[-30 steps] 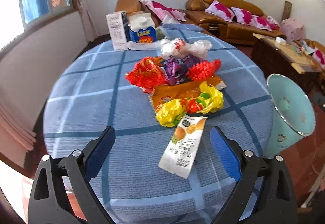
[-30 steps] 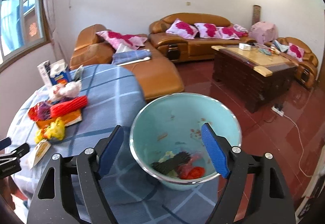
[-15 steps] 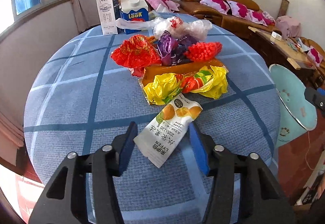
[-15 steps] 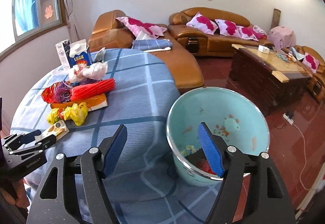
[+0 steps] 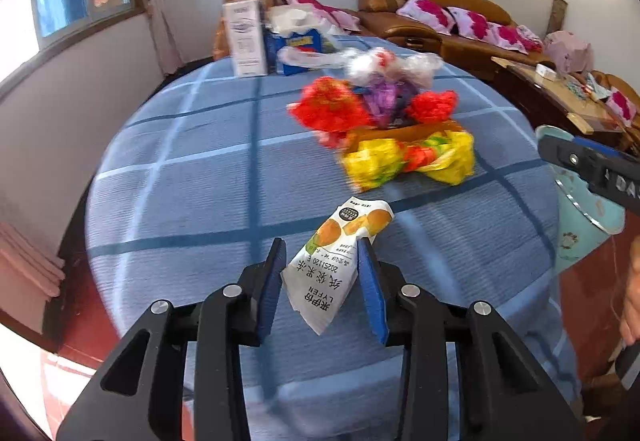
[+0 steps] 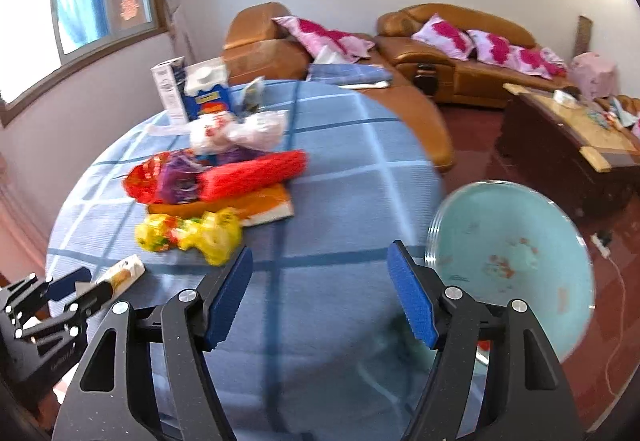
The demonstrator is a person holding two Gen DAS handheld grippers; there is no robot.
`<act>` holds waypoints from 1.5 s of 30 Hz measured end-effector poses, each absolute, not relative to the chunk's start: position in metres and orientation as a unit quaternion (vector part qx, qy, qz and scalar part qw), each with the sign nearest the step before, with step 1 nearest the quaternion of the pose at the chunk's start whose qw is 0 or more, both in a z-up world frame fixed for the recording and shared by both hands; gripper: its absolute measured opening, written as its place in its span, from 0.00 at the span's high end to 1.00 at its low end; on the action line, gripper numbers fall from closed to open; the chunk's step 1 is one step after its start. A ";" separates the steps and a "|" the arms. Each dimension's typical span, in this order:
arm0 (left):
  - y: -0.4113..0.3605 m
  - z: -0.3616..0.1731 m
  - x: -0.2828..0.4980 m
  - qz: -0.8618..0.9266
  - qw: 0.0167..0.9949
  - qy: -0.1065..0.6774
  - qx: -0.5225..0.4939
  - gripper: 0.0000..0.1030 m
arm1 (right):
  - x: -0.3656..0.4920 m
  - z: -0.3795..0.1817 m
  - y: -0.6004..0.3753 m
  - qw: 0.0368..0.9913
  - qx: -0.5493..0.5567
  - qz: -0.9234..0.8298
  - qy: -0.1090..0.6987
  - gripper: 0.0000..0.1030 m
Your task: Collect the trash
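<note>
A white snack wrapper [image 5: 336,261] with orange fruit print sits between the blue pads of my left gripper [image 5: 322,251], which is shut on it; it looks lifted a little off the blue checked tablecloth [image 5: 200,201]. The wrapper also shows in the right wrist view [image 6: 122,273]. A pile of trash lies further back: a yellow bag [image 5: 408,159], red bags [image 5: 332,109], a purple bag [image 5: 386,97] and a clear plastic bag [image 5: 384,63]. My right gripper [image 6: 320,281] is open and empty above the table, left of the teal bin [image 6: 512,265].
Two cartons [image 5: 246,37] stand at the table's far edge. The teal bin stands beside the table's right edge [image 5: 580,217]. Brown sofas [image 6: 460,41] and a dark coffee table [image 6: 568,145] lie beyond on the red floor.
My left gripper has closed on the white wrapper and raised it. My right gripper has swung left from over the bin toward the table.
</note>
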State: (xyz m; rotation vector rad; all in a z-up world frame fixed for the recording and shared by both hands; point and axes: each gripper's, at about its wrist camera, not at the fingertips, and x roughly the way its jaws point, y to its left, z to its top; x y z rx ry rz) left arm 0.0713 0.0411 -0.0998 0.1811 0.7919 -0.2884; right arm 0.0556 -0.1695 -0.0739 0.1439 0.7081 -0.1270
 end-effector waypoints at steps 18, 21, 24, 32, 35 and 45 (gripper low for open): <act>0.111 -0.084 0.091 -0.043 0.927 0.372 0.028 0.65 | 0.121 -0.097 -0.126 0.906 0.138 0.046 0.398 0.59; 0.109 -0.082 0.089 -0.042 0.927 0.372 0.026 0.65 | 0.113 -0.096 -0.127 0.906 0.142 0.052 0.396 0.62; 0.106 -0.077 0.088 -0.040 0.928 0.368 0.028 0.65 | 0.097 -0.087 -0.133 0.913 0.141 0.045 0.380 0.63; 0.090 -0.060 0.076 -0.040 0.935 0.349 0.039 0.65 | 0.049 -0.056 -0.162 0.939 0.140 0.007 0.315 0.63; 0.078 -0.054 0.073 -0.046 0.936 0.345 0.046 0.65 | 0.035 -0.048 -0.179 0.945 0.141 -0.018 0.293 0.63; 0.022 -0.040 0.063 -0.074 0.938 0.329 0.079 0.65 | -0.001 -0.041 -0.228 0.949 0.157 -0.076 0.263 0.63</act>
